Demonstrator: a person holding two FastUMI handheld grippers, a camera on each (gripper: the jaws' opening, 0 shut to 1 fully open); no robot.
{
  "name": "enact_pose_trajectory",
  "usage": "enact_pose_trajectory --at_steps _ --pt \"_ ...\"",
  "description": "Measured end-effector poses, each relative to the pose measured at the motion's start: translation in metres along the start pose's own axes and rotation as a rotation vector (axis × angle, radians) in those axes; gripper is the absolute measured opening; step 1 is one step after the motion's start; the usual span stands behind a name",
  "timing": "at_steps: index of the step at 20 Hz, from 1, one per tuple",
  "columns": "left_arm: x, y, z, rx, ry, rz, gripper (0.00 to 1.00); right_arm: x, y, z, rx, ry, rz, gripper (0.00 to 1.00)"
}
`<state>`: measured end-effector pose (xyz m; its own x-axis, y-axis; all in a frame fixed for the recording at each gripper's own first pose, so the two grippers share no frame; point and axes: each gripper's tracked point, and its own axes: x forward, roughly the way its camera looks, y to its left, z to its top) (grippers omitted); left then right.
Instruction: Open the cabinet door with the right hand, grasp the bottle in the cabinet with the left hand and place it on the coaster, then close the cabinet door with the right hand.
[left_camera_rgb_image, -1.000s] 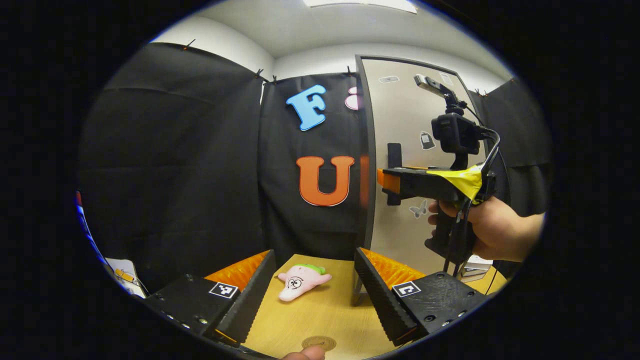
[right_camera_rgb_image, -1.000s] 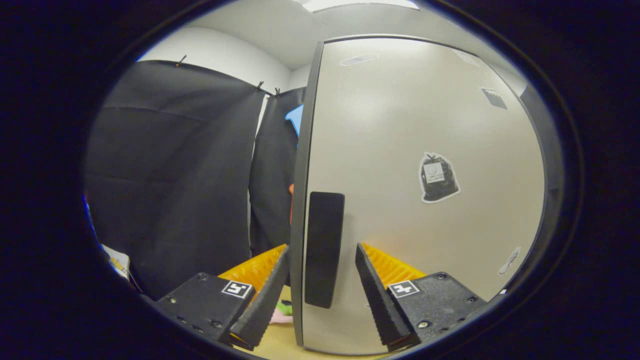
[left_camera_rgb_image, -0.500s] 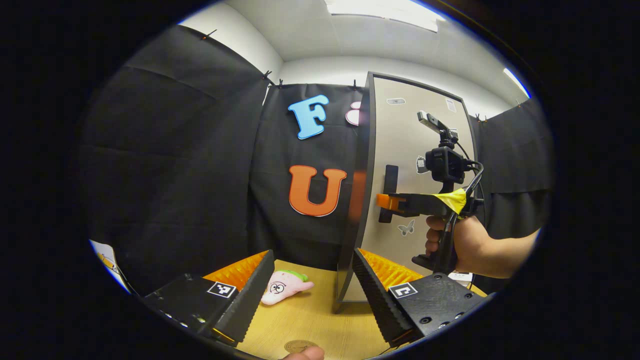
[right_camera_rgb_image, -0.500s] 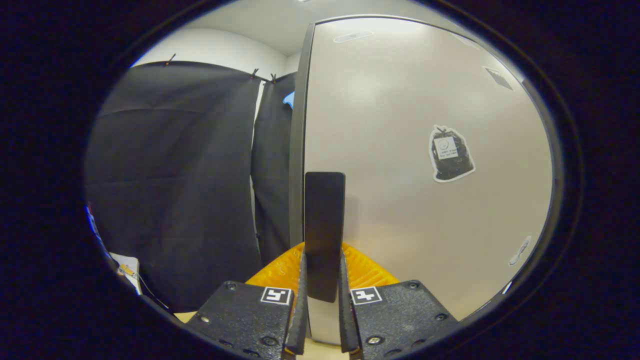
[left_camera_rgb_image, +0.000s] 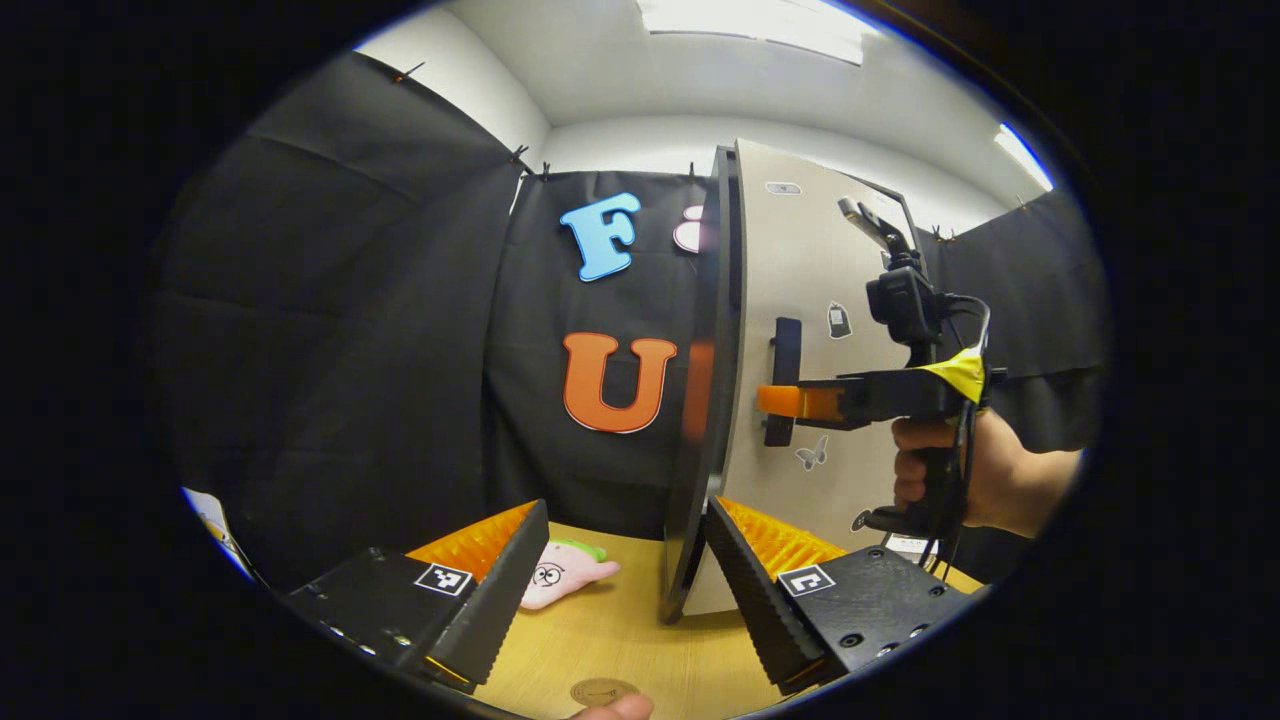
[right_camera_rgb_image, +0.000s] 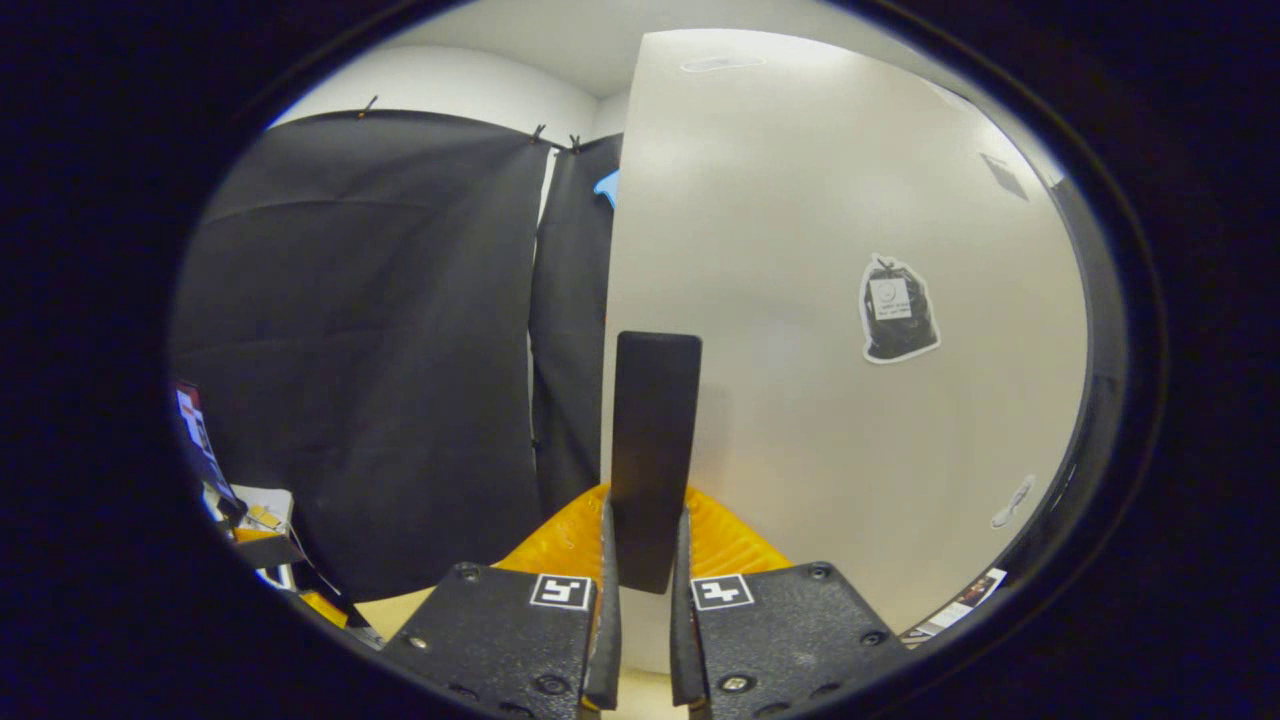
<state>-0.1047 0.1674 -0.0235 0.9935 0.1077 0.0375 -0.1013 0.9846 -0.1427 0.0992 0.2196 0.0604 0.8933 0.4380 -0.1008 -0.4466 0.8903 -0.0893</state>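
The pale cabinet door (left_camera_rgb_image: 800, 260) (right_camera_rgb_image: 800, 330) stands partly swung out, its dark edge turned toward the left gripper view. My right gripper (right_camera_rgb_image: 645, 600) is shut on the door's black upright handle (right_camera_rgb_image: 652, 450); in the left gripper view that gripper (left_camera_rgb_image: 790, 402), held by a hand (left_camera_rgb_image: 985, 475), clamps the handle (left_camera_rgb_image: 783, 380). My left gripper (left_camera_rgb_image: 620, 590) hovers open low over the wooden table (left_camera_rgb_image: 620, 640), holding nothing. A round brown coaster (left_camera_rgb_image: 604, 691) lies on the table just below it. The cabinet's inside is hidden behind the door.
A pink plush toy (left_camera_rgb_image: 560, 584) lies on the table between the left gripper's fingers, left of the door's bottom edge. Papers and small items (right_camera_rgb_image: 250, 520) sit at the far left.
The right gripper closed on the door handle and has pulled the door outward; its edge now swings toward the left gripper. The left gripper has stayed open over the table.
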Motion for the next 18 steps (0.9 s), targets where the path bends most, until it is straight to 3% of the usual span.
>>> enact_pose_trajectory --at_steps 5,9,18 --pt "-0.001 -0.003 -0.021 0.005 0.039 0.003 0.95 -0.039 0.004 -0.004 -0.031 0.033 0.044 0.23" --pt "0.022 -0.026 -0.040 0.019 0.087 -0.045 0.95 -0.065 0.004 -0.007 0.031 0.049 0.074 0.23" --pt "0.113 -0.139 -0.046 0.114 0.123 -0.213 0.95 -0.128 -0.009 -0.011 0.088 0.120 0.053 0.23"
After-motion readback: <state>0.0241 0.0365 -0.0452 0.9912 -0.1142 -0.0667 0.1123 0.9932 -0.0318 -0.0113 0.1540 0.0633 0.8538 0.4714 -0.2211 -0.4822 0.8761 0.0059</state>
